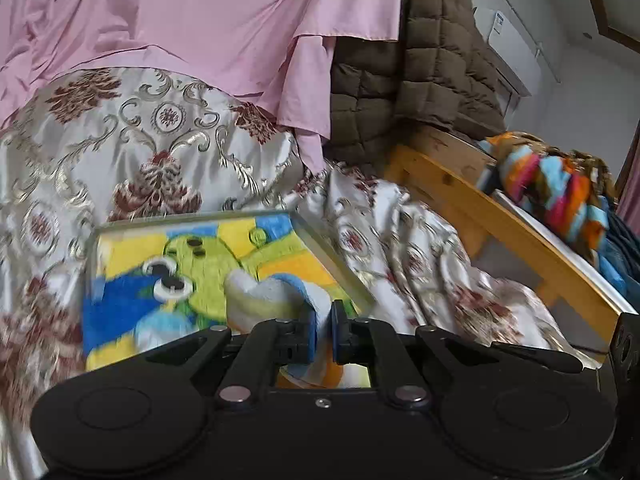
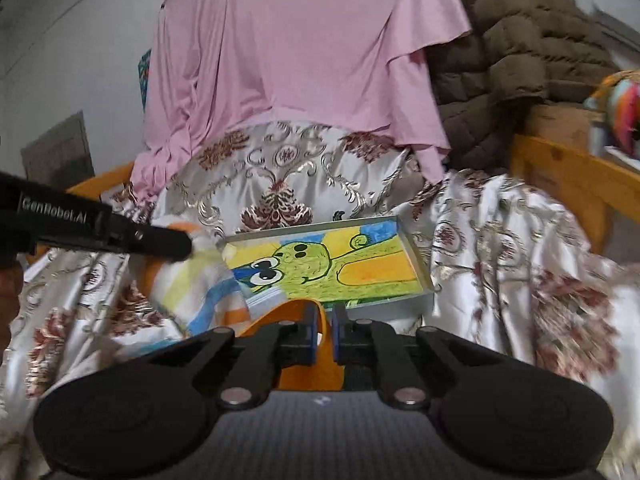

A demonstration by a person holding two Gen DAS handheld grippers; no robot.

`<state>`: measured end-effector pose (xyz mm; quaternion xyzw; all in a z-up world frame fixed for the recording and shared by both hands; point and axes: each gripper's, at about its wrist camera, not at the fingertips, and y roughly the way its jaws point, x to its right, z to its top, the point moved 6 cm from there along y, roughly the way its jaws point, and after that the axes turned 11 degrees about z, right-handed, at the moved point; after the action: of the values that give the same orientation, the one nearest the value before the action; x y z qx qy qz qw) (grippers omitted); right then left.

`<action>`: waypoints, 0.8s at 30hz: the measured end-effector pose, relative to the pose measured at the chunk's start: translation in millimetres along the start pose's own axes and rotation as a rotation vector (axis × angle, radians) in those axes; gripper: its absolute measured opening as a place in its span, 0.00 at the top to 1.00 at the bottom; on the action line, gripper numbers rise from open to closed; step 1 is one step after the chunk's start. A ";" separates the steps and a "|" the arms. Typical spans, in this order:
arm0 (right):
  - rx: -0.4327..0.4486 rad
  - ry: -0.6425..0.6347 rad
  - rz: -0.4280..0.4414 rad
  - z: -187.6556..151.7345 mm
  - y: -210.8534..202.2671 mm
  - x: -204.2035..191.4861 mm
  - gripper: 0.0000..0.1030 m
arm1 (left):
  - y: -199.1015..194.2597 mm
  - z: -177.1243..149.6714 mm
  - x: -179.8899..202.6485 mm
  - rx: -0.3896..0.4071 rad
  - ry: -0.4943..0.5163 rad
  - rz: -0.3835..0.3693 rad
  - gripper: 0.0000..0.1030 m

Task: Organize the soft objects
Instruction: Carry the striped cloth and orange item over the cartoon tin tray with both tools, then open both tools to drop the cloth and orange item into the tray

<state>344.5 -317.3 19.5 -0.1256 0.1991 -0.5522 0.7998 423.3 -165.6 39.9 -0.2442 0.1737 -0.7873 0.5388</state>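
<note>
A small striped soft cloth (image 2: 200,284) in white, yellow, blue and orange hangs between my two grippers, above a tray (image 2: 418,258) with a green cartoon picture on the bed. My left gripper (image 1: 323,328) is shut on one edge of the cloth (image 1: 276,292). My right gripper (image 2: 323,330) is shut on the cloth's orange edge (image 2: 308,372). The left gripper also shows in the right wrist view (image 2: 188,246), at the left, holding the cloth's other end. The tray (image 1: 320,240) lies on a silver floral bedspread (image 1: 160,152).
A pink sheet (image 2: 304,60) and a brown quilted blanket (image 2: 512,60) pile up behind the tray. A wooden bed frame (image 1: 500,224) runs along the right, with a multicoloured knitted item (image 1: 560,196) beyond it. A white wall is at the far left of the right wrist view.
</note>
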 end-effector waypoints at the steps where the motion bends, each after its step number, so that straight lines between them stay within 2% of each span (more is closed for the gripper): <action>1: -0.007 -0.007 0.000 3.7 14.3 7.4 0.94 | 9.4 8.8 -3.2 0.018 -0.003 -0.005 0.93; 6: 0.026 -0.003 0.000 34.2 73.6 41.1 0.94 | 50.1 58.3 -25.1 0.104 -0.044 0.012 0.93; 9: 0.035 0.005 -0.046 49.1 105.8 59.7 0.94 | 76.4 73.0 -35.7 0.127 -0.046 0.057 0.93; 13: -0.050 0.087 -0.081 45.5 150.2 83.7 0.92 | 119.2 54.4 -48.1 0.055 -0.077 0.098 0.93; 16: -0.098 0.106 -0.094 34.8 165.3 93.3 0.90 | 138.3 30.3 -51.5 0.003 -0.075 0.101 0.93; 18: -0.105 0.098 -0.100 29.9 165.2 95.1 0.84 | 145.1 16.9 -53.2 -0.019 -0.064 0.103 0.93; 21: -0.105 0.110 -0.092 25.3 161.5 98.5 0.69 | 149.4 2.0 -54.6 -0.044 -0.036 0.109 0.91; 23: -0.098 0.109 -0.094 24.6 156.6 97.9 0.47 | 145.8 -3.9 -55.3 -0.055 -0.024 0.112 0.86; 24: -0.091 0.103 -0.096 26.4 154.4 97.7 0.44 | 143.4 -6.5 -55.0 -0.058 -0.021 0.115 0.81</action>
<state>515.7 -353.6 -39.6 -0.1427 0.2588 -0.5861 0.7544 545.6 -165.7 -53.3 -0.2576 0.2044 -0.7473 0.5775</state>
